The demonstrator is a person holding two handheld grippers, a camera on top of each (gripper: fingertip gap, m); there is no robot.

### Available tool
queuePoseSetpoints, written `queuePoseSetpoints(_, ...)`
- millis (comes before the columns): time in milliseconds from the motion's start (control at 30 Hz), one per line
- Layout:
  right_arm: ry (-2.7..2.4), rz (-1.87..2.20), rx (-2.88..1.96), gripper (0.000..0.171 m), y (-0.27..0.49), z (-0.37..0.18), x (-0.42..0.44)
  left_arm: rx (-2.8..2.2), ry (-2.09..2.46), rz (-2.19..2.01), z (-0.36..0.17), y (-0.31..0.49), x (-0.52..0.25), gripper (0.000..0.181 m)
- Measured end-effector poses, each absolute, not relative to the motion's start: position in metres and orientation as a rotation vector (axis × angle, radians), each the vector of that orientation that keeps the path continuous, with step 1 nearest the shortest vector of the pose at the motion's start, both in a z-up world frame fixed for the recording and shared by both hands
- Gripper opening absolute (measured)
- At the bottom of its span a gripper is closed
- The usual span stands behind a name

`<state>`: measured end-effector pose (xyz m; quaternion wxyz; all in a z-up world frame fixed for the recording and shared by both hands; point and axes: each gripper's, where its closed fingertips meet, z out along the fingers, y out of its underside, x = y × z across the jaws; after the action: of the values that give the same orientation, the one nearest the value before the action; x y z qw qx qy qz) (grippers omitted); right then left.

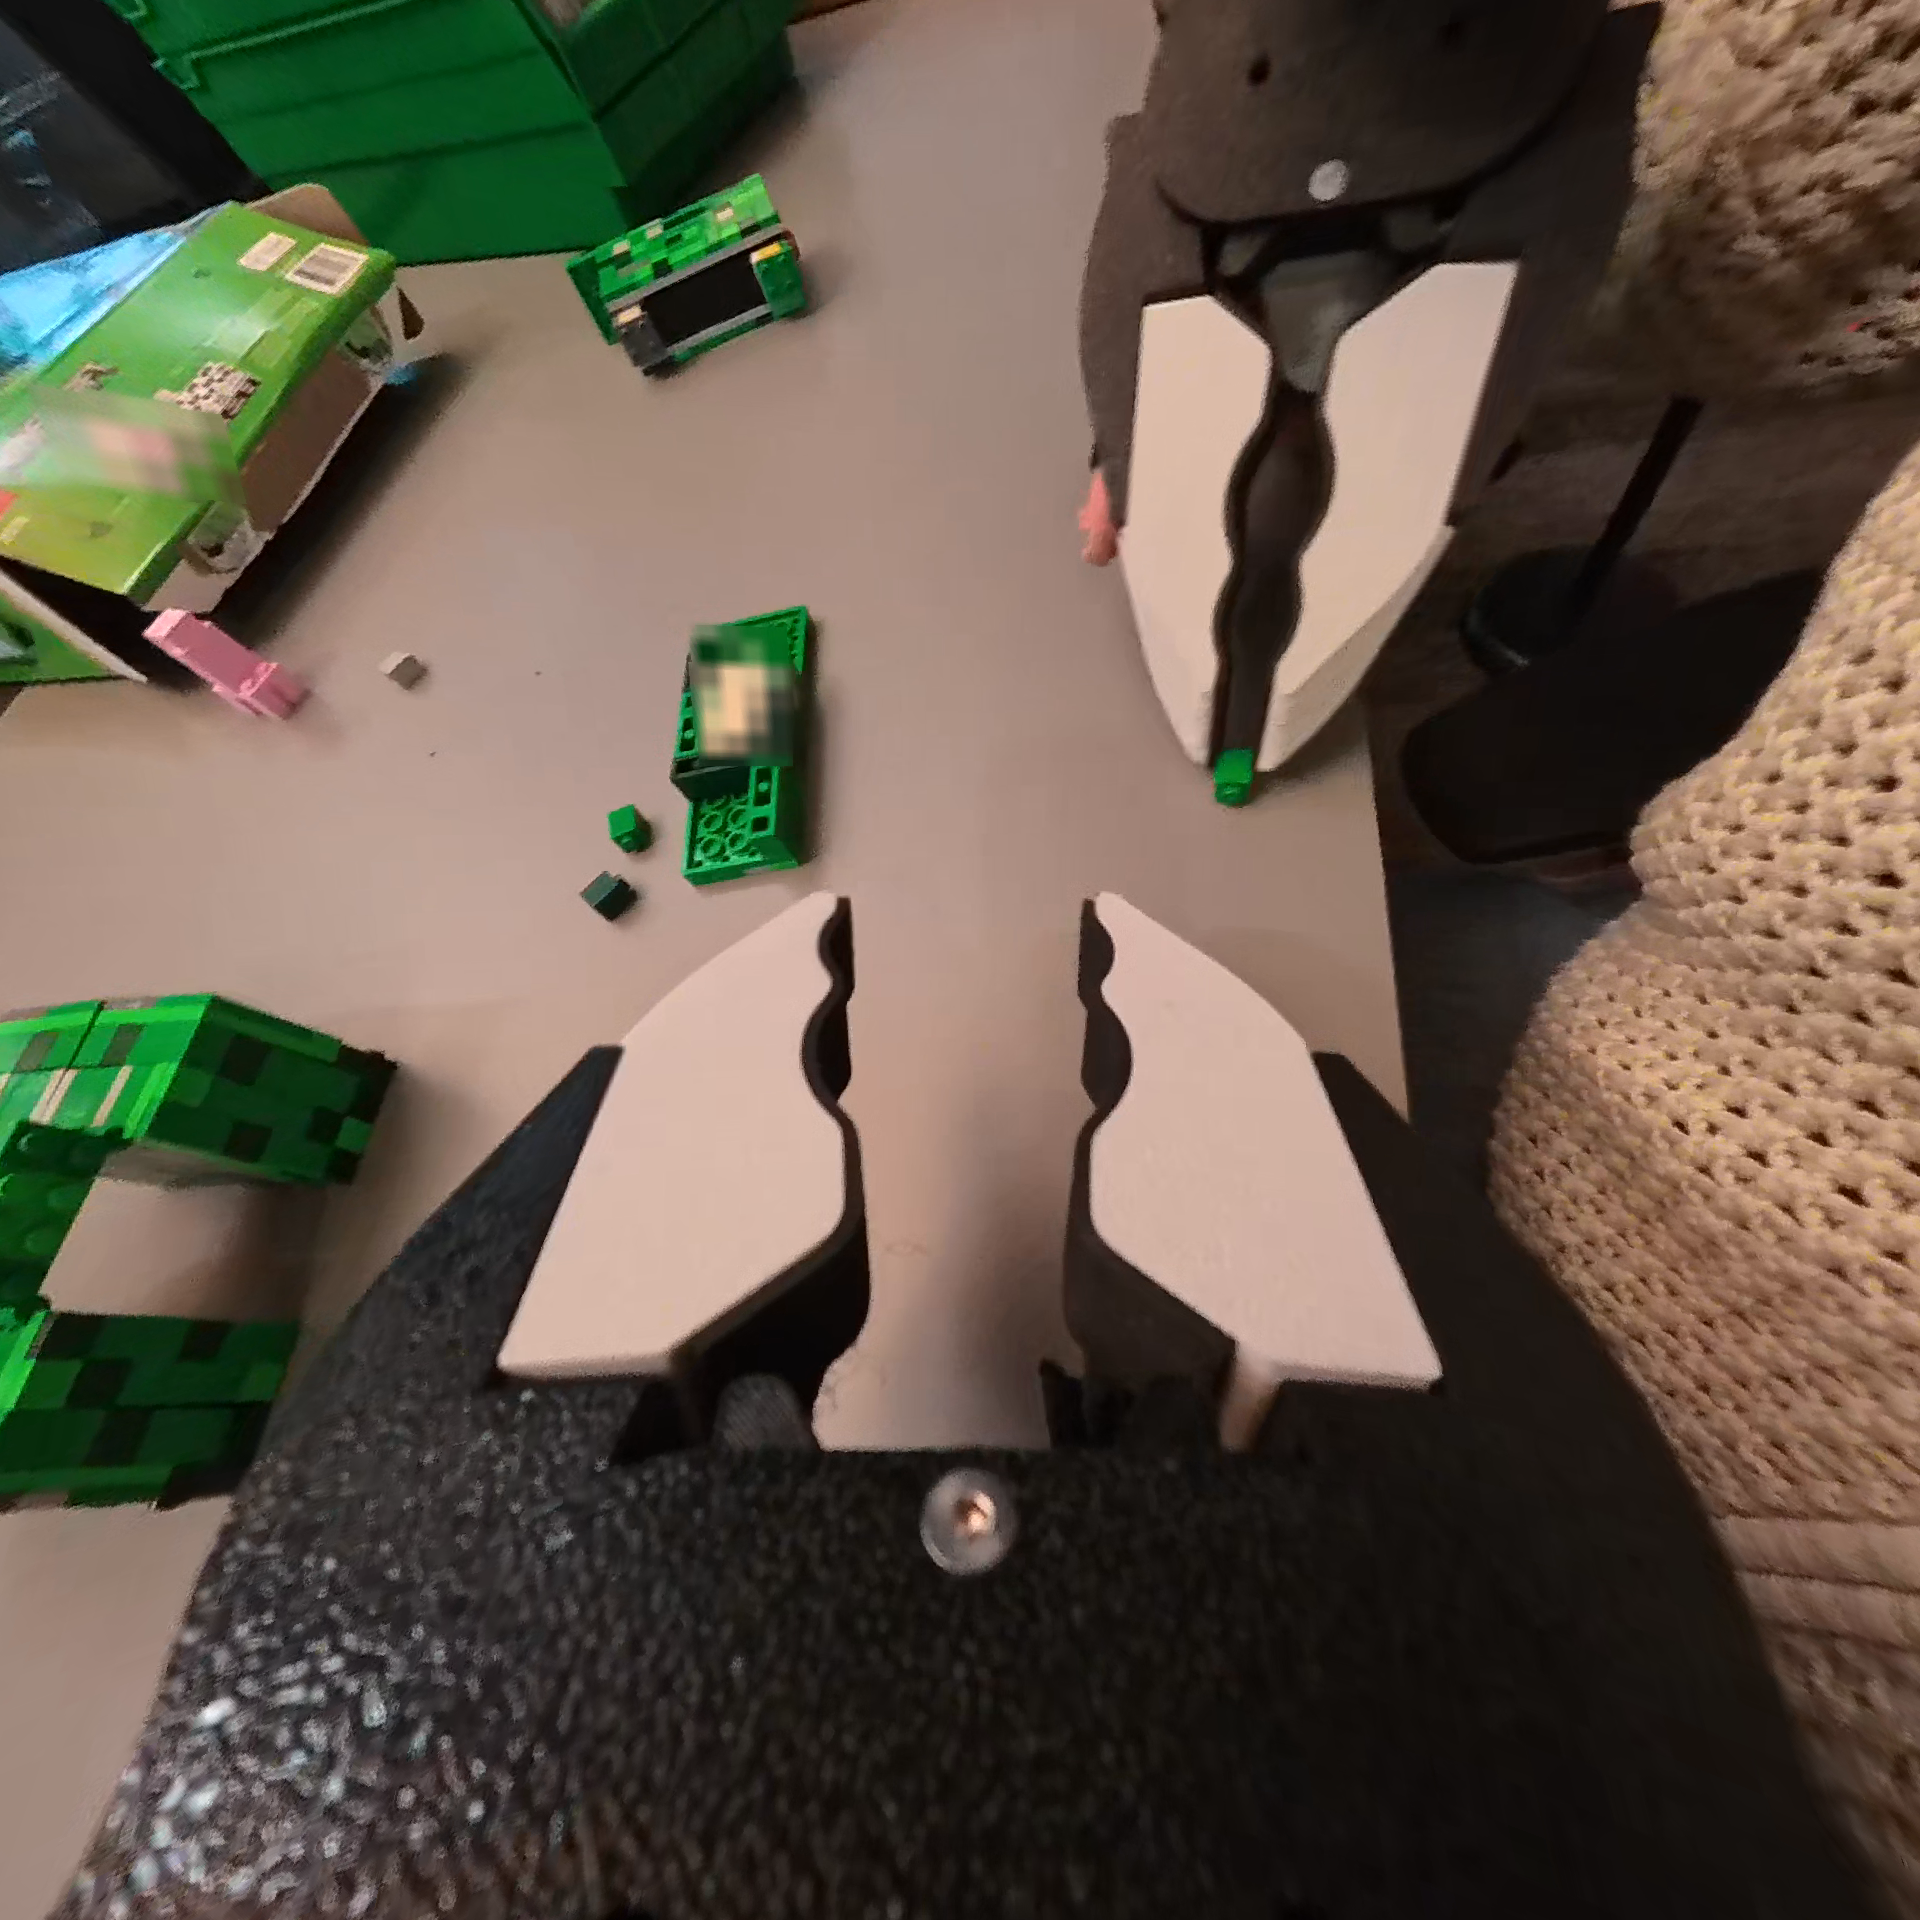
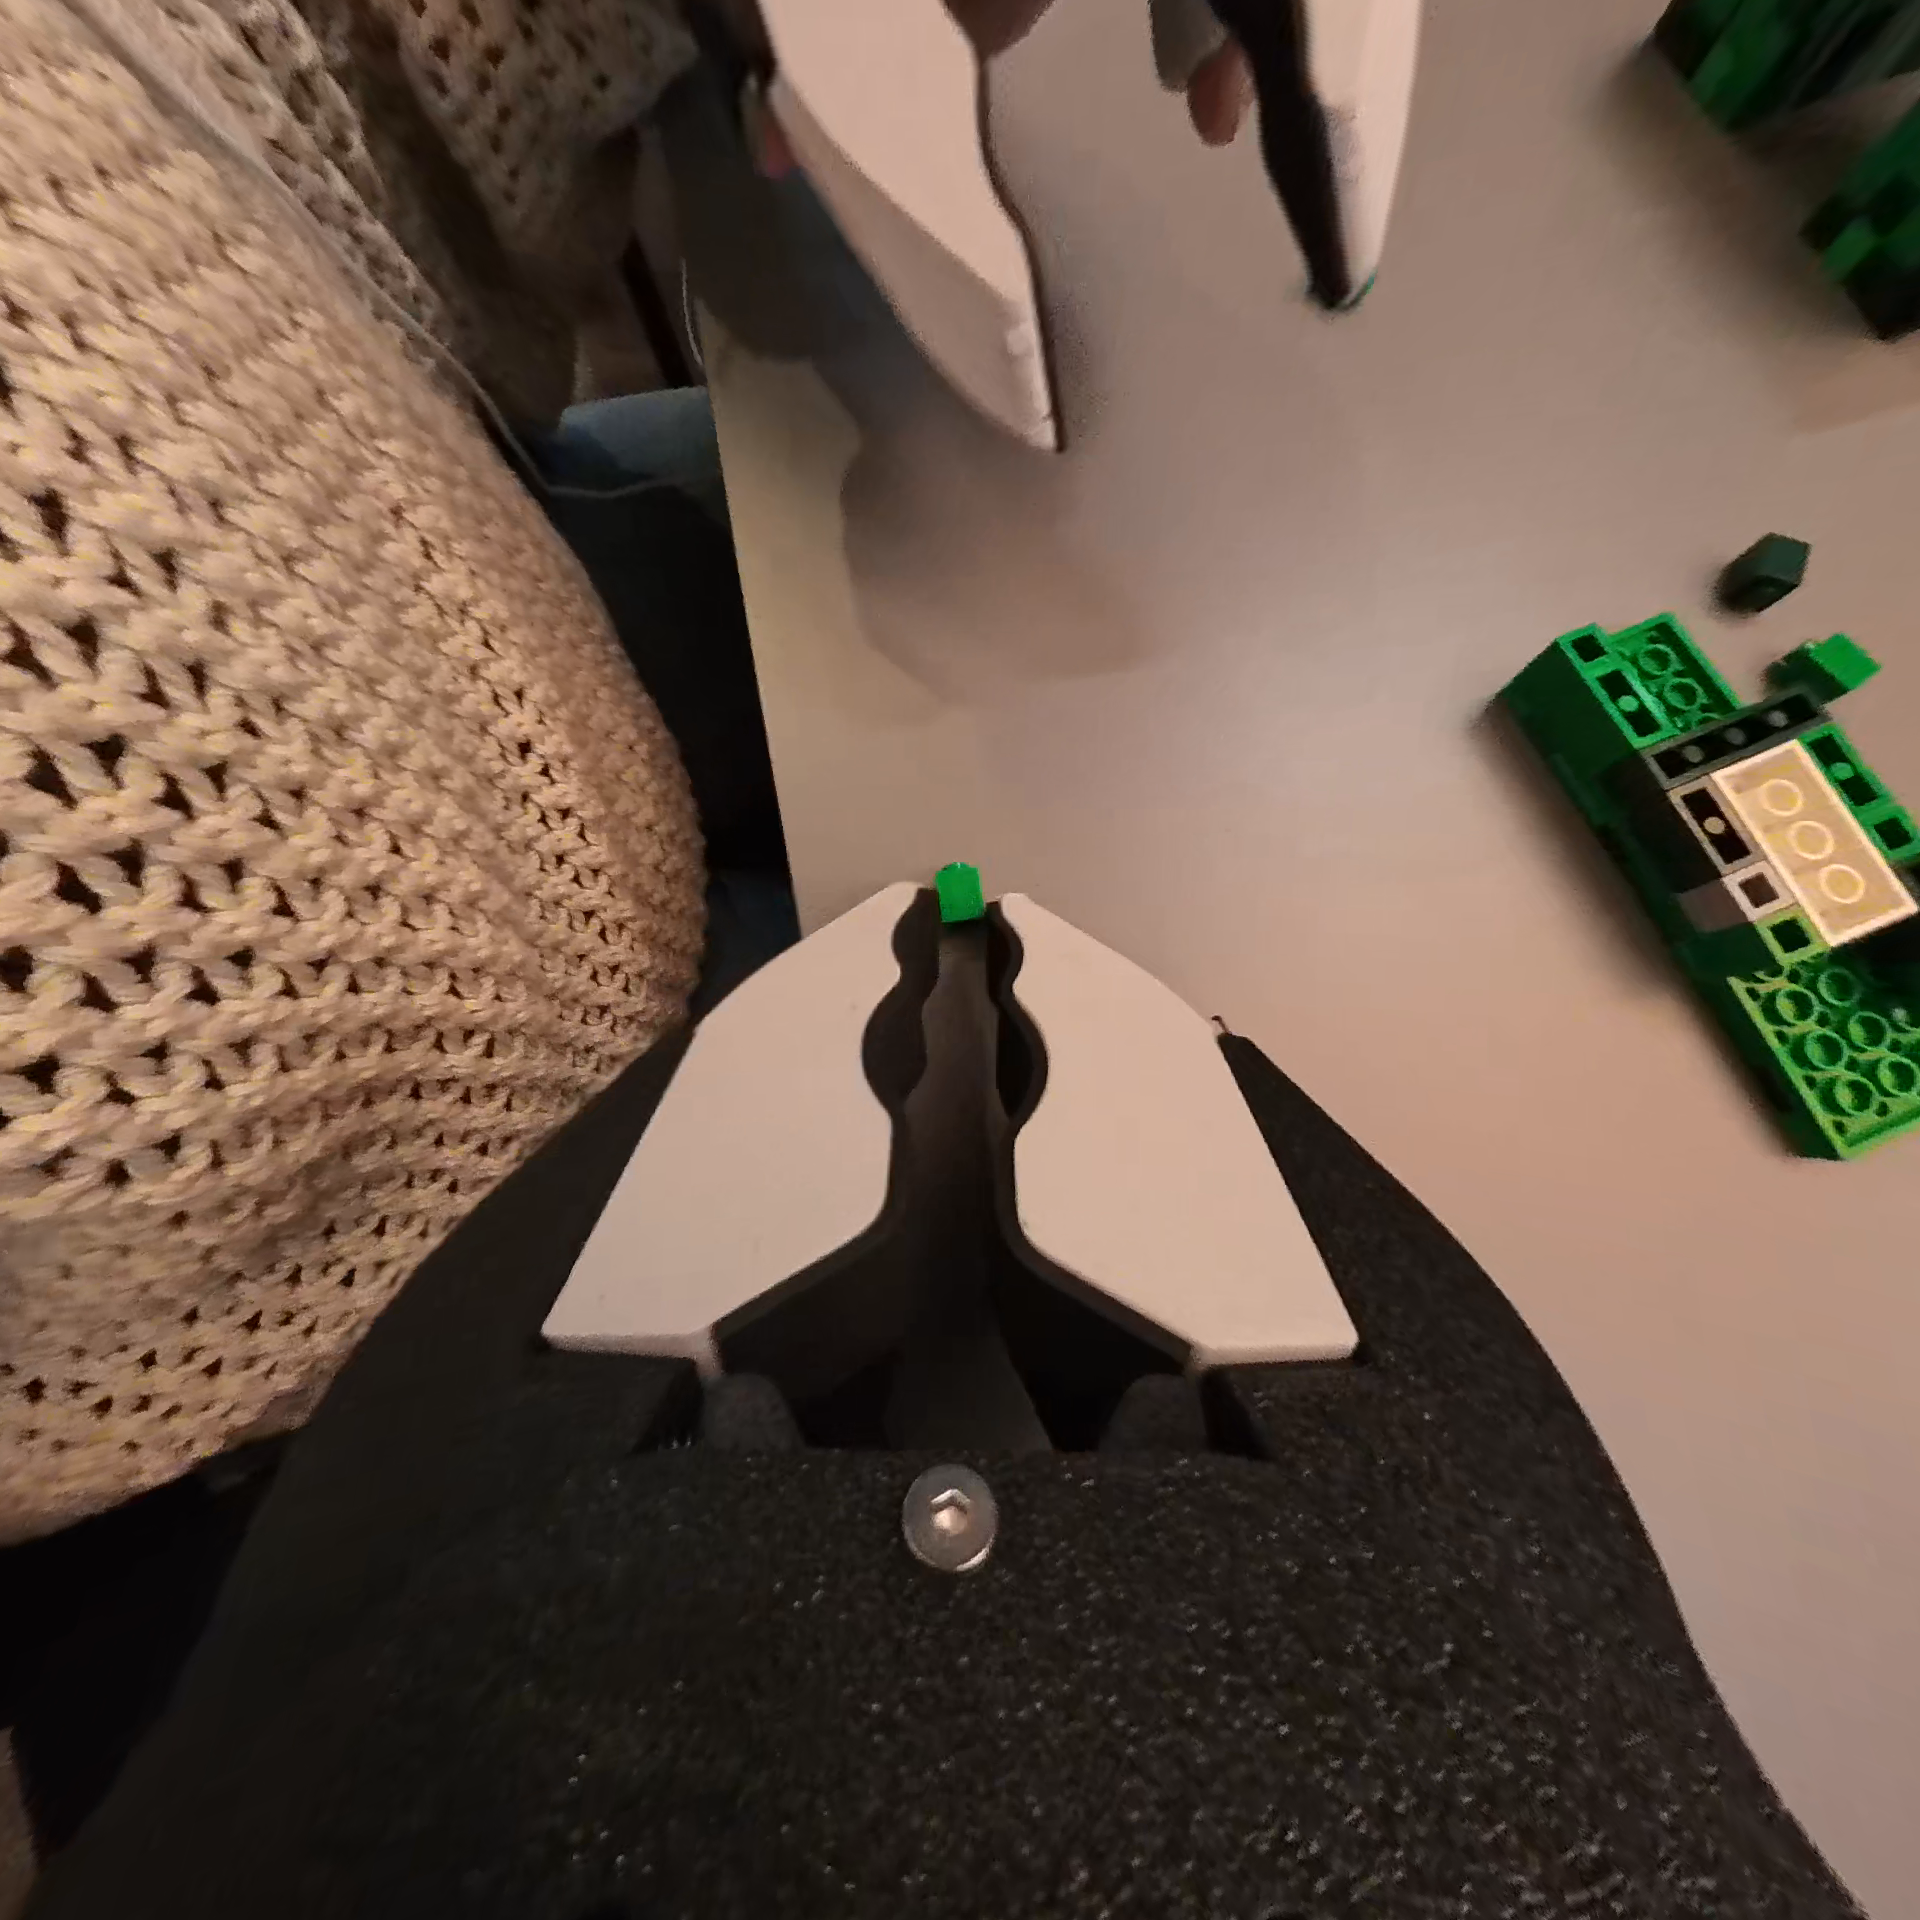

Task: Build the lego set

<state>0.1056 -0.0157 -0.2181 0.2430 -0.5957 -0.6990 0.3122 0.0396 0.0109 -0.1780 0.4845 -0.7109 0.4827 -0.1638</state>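
My right gripper [image 2: 956, 920] is shut on a small bright green brick [image 2: 954, 894], held at its fingertips just above the grey table near the table's edge; it also shows in the left wrist view [image 1: 1236, 753] with the brick [image 1: 1233, 777]. My left gripper [image 1: 964, 914] is open and empty over bare table; it also shows in the right wrist view [image 2: 1190, 364]. A partly built green assembly [image 1: 743, 800] [image 2: 1829, 1049] with black and tan parts lies studs-down ahead of it. Two loose small bricks, one green [image 1: 629, 828] [image 2: 1829, 665] and one dark green [image 1: 610, 896] [image 2: 1761, 571], lie beside it.
A large green blocky build [image 1: 177, 1132] stands at the left. Another green and black build [image 1: 691, 275], an open set box [image 1: 177, 395], a pink piece [image 1: 223, 665], a small grey piece [image 1: 403, 668] and green bins [image 1: 468, 104] lie farther off. A knit sleeve [image 2: 312, 831] is beside the table edge. My right fingertips sit around 9 cm from my left ones. The large green blocky build [image 1: 177, 1132] lies around 15 cm away from my left fingertips.
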Motion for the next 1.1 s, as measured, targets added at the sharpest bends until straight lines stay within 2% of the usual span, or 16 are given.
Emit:
queuePoseSetpoints(167, -1.814, 0.67, -1.61, 0.008, 0.025, -0.214, 0.108, -1.739, 1.189, -0.387, -0.183, 0.017, 0.049, 0.036)
queuePoseSetpoints(267, -1.772, 0.569, -1.473, 0.008, 0.045, -0.197, 0.103, -1.798, 1.071, -0.391, -0.181, 0.033, 0.052, 0.02)
queuePoseSetpoints(433, -1.776, 0.391, -1.104, 0.007, 0.048, -0.156, 0.09, -1.821, 0.899, -0.689, -0.165, 0.04, 0.07, 0.027)
queuePoseSetpoints(567, -1.814, 0.288, -0.919, 0.007, 0.044, -0.143, 0.083, -1.776, 0.733, -1.041, -0.143, 0.037, 0.079, 0.026)
queuePoseSetpoints(933, -1.874, 0.143, -0.74, 0.008, 0.032, -0.146, 0.075, -1.836, 0.656, -1.182, -0.148, 0.032, 0.082, 0.021)
queuePoseSetpoints(1000, -1.885, 0.11, -0.725, 0.007, 0.032, -0.149, 0.075, -1.836, 0.66, -1.175, -0.15, 0.031, 0.082, 0.01)
queuePoseSetpoints(1100, -1.891, 0.106, -0.719, 0.008, 0.03, -0.151, 0.075, -1.839, 0.663, -1.178, -0.152, 0.03, 0.081, 0.007)
